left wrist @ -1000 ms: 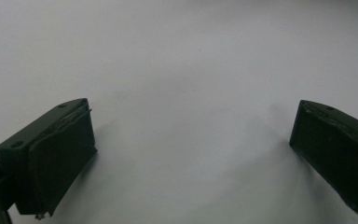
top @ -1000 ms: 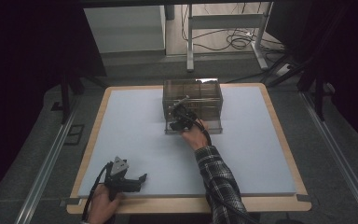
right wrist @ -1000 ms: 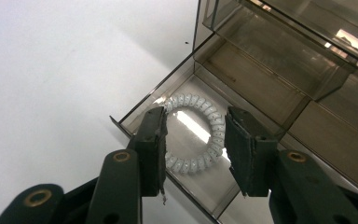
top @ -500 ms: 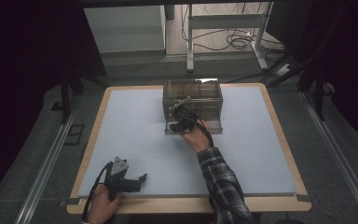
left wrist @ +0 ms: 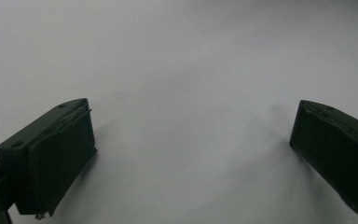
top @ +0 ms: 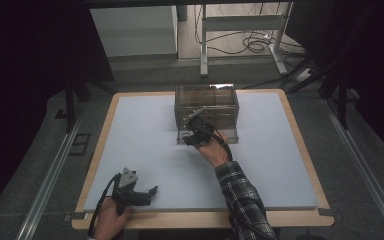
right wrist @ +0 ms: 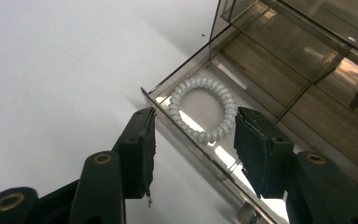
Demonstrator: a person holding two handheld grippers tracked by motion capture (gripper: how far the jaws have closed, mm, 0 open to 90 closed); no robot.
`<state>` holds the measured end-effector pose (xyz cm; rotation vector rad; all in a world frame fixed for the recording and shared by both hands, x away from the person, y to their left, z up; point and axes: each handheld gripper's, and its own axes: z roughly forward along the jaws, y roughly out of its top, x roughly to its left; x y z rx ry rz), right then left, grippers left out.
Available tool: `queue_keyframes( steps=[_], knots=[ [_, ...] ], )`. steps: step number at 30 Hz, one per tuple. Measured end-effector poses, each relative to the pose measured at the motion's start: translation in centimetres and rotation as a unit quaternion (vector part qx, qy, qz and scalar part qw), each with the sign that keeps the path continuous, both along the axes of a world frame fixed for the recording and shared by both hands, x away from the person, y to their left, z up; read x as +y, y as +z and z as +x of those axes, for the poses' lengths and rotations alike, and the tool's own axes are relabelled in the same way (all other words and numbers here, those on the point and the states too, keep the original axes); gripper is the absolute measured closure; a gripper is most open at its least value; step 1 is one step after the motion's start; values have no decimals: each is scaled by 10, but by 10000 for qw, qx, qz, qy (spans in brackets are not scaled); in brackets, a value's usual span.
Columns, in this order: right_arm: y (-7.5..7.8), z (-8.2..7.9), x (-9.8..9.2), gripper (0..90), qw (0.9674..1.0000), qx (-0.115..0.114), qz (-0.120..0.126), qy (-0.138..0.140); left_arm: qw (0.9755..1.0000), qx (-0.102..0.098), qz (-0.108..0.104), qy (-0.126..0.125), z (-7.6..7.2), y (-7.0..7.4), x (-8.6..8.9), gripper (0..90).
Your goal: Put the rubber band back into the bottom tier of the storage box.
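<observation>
We see the right gripper poised over the pulled-out drawer of the clear smoky plastic drawer box. Its jaws have just been opening and stand half apart, gripping nothing. The white spiral hair tie lies flat inside the drawer. The left gripper rests near the white table's front edge, jaws wide and empty.

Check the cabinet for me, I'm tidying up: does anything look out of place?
Only one thing: the clear drawer cabinet has its lower left drawer pulled out, with a white spiral hair tie lying flat inside. The right gripper hangs open at its front edge.
</observation>
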<state>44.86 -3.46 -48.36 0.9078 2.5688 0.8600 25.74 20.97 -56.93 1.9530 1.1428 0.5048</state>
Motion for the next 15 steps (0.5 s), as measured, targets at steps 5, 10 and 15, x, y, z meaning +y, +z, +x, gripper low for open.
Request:
queue_keyframes(
  steps=[5, 10, 15],
  knots=[
    [1, -5, -3, 460, 10000, -5, 15, 45, 10000, 1, 12, -3, 0, 0, 0, 0],
    [2, -10, -7, 449, 10000, 7, 9, 77, 10000, 5, 14, -6, 0, 0, 0, 0],
    [0, -14, -11, 433, 9999, 57, -8, 104, 10000, -3, 8, -5, 0, 0, 0, 0]
  ],
)
